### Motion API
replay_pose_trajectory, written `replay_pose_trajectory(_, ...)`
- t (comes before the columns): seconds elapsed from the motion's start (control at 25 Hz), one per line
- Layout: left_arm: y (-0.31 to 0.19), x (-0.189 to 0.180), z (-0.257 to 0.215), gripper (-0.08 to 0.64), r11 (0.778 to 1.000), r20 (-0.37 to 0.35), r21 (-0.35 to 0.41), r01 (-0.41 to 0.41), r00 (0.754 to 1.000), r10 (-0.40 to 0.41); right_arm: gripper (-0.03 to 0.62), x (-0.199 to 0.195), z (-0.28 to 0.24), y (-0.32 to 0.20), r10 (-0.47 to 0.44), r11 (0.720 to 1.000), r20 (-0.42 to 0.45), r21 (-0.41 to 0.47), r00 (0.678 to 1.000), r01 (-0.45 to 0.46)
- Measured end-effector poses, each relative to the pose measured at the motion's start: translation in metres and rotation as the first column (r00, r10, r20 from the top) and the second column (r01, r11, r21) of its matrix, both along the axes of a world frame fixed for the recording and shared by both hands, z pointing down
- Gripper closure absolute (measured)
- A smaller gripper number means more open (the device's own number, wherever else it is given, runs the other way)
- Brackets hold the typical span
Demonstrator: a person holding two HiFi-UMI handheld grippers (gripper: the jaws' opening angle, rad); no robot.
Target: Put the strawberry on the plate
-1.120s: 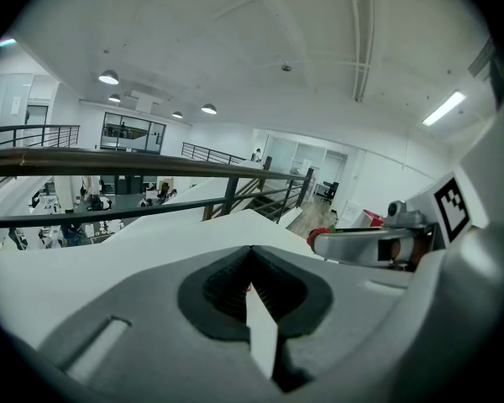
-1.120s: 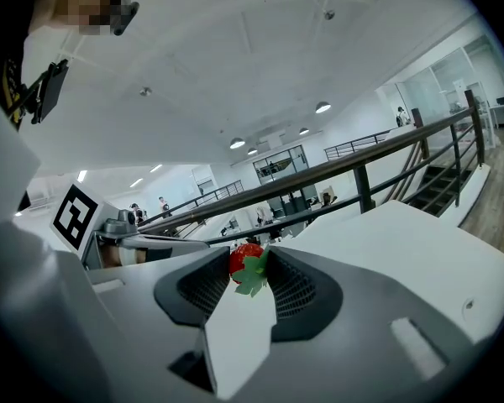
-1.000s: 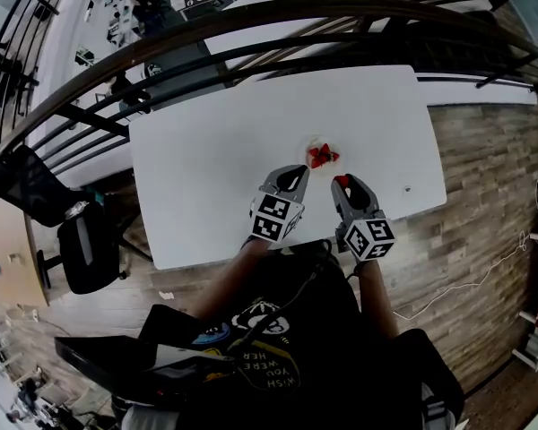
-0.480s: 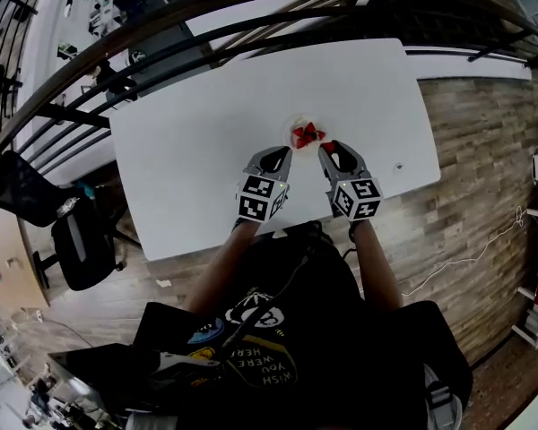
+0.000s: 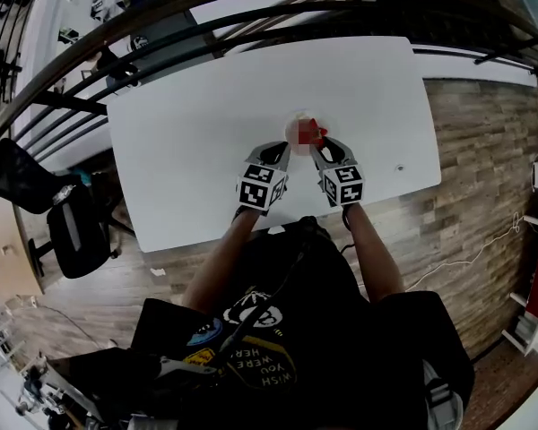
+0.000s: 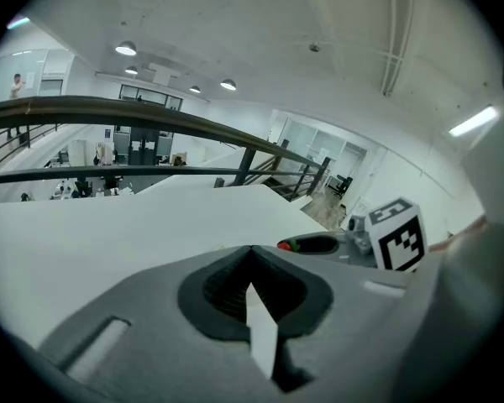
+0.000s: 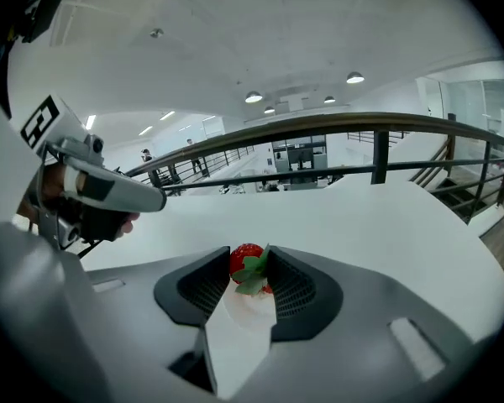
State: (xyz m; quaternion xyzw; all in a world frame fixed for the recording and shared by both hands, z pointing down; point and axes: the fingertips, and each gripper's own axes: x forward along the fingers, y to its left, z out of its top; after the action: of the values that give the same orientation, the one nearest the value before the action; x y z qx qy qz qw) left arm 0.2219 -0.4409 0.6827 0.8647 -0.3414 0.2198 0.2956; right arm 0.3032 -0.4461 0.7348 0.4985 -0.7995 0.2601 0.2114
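A red strawberry (image 7: 247, 264) with green leaves sits between the pads of my right gripper (image 7: 250, 277), which is shut on it. In the head view this strawberry (image 5: 318, 133) is at the right edge of a small white plate (image 5: 295, 117) in the middle of the white table (image 5: 197, 124). A blurred patch hides most of the plate. My left gripper (image 5: 279, 149) rests just left of the plate, its jaws shut and empty (image 6: 252, 254). From the left gripper view, the right gripper (image 6: 321, 243) shows with a bit of red at its tip.
Black railing bars (image 5: 251, 12) run along the table's far side. A dark office chair (image 5: 72, 231) stands at the left, and wooden flooring (image 5: 484, 150) lies to the right. A small dark speck (image 5: 399, 167) lies near the table's right front corner.
My right gripper has carried the strawberry forward and left, from short of the plate to its right edge. The left gripper stayed beside the plate.
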Motion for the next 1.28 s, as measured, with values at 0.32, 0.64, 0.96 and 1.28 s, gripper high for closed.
replay_pose_trajectory(0.32, -0.005, 0.001, 0.022, 0.56, 0.999, 0.019, -0.031, 0.008, 1.0, -0.007, 0.448, -0.005, 0.056, -0.002, -0.04, 0.993, -0.069, -0.11, 0.997, 0.032)
replay_pose_trajectory(0.64, -0.005, 0.001, 0.033, 0.56, 0.999, 0.034, -0.051, 0.017, 0.999, -0.015, 0.448, 0.002, 0.088, -0.002, -0.045, 0.982, -0.1, -0.187, 0.994, 0.025)
replay_pose_trajectory(0.96, 0.002, -0.007, 0.035, 0.56, 0.996, 0.031, -0.073, 0.051, 0.998, -0.049, 0.448, -0.002, 0.104, -0.006, -0.075, 0.976, -0.191, -0.215, 0.979, 0.033)
replay_pose_trajectory(1.28, 0.0, -0.021, 0.032, 0.56, 0.992, 0.014, -0.084, 0.091, 0.996, -0.09, 0.39, -0.006, 0.09, -0.009, -0.006, 0.982, -0.123, -0.187, 0.992, -0.017)
